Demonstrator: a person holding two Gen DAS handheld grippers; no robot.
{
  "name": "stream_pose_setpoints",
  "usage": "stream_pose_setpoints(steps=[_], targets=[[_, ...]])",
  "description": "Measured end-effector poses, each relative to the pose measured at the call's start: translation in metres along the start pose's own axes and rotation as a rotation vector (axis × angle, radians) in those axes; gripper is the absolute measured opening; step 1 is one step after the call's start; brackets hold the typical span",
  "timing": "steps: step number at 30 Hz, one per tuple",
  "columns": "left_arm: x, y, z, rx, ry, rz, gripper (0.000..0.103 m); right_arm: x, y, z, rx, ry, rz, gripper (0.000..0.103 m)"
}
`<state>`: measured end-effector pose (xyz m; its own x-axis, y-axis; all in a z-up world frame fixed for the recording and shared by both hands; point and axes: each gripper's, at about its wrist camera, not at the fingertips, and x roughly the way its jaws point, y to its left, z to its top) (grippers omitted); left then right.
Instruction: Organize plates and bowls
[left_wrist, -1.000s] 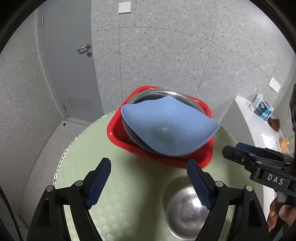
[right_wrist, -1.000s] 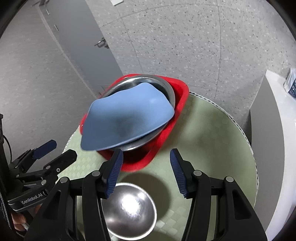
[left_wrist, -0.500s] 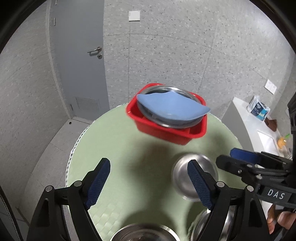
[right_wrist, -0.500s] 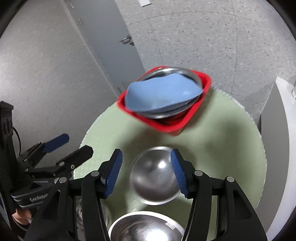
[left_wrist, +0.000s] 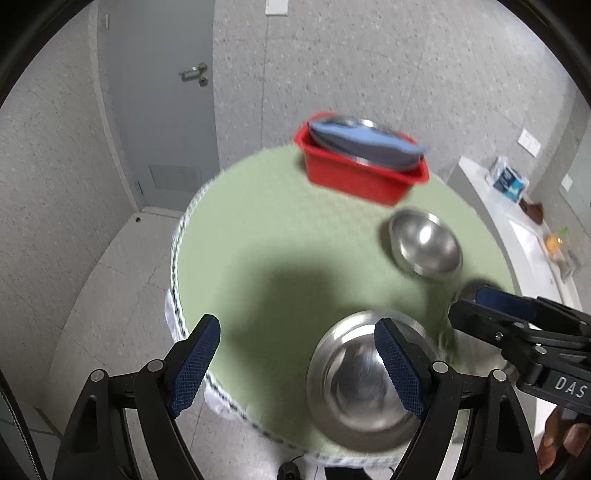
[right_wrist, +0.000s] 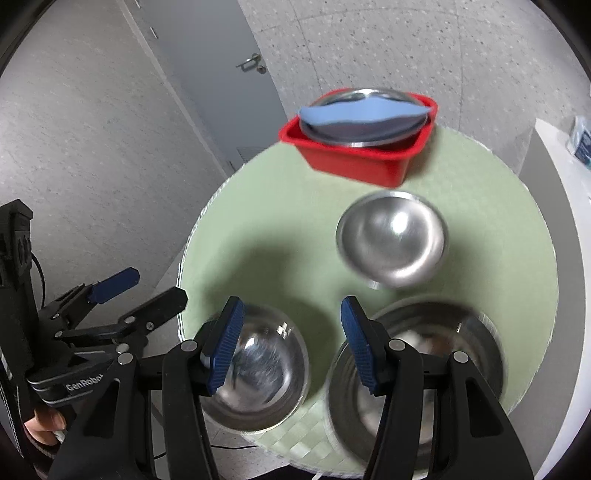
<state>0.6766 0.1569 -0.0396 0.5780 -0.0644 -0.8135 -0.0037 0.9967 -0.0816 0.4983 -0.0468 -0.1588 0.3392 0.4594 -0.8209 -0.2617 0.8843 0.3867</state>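
- Three steel bowls stand loose on the round green table (left_wrist: 258, 236): a small bowl (right_wrist: 391, 240) in the middle, a near bowl (right_wrist: 258, 369) at the front edge, and a wide bowl (right_wrist: 417, 373) beside it to the right.
- Beyond them all, at the far edge, sits the red bin (right_wrist: 362, 155), already holding a steel dish with a blue plate (right_wrist: 362, 110) lying tilted on top and jutting past the rim.
- Right gripper (right_wrist: 291, 343) hangs above the gap between the near bowl and the wide bowl, its fingers half spread and nothing between them; each blue pad sits over one bowl's inner rim.
- Left gripper (left_wrist: 295, 365) is spread wide and holds nothing; its right finger overlaps the near bowl (left_wrist: 362, 373), while its left finger hangs off the table edge.
- Judging by this, the near bowl is the closest piece to both hands, lying just below and ahead of the fingers; the small bowl (left_wrist: 424, 243) lies farther on, toward the bin (left_wrist: 362, 177).
- Bowls are round, so no long axis matters; a grip would pinch the thin rim.
- Shiny, smooth steel looks slippery, and the pictures are blurred, so fine rim detail cannot be told.
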Motion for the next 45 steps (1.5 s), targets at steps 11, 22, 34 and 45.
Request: stream_pose_setpoints(steps=[11,22,34,45], targets=[[0.042,0.014,-0.026,0.008,0.179,-0.062,0.050,0.014,0.017,-0.036,0.012,0.034,-0.109,0.056],[0.047,0.040,-0.027,-0.048,0.196,-0.127,0.023,0.051,0.029,-0.021,-0.141,0.108,-0.182,0.056],[0.052,0.026,-0.031,-0.070,0.176,-0.126,0.013,0.086,0.031,-0.023,-0.182,0.219,-0.147,0.018],[0.038,0.024,0.008,-0.066,0.105,-0.122,0.010,0.054,0.017,0.000,-0.140,0.137,-0.057,0.014]])
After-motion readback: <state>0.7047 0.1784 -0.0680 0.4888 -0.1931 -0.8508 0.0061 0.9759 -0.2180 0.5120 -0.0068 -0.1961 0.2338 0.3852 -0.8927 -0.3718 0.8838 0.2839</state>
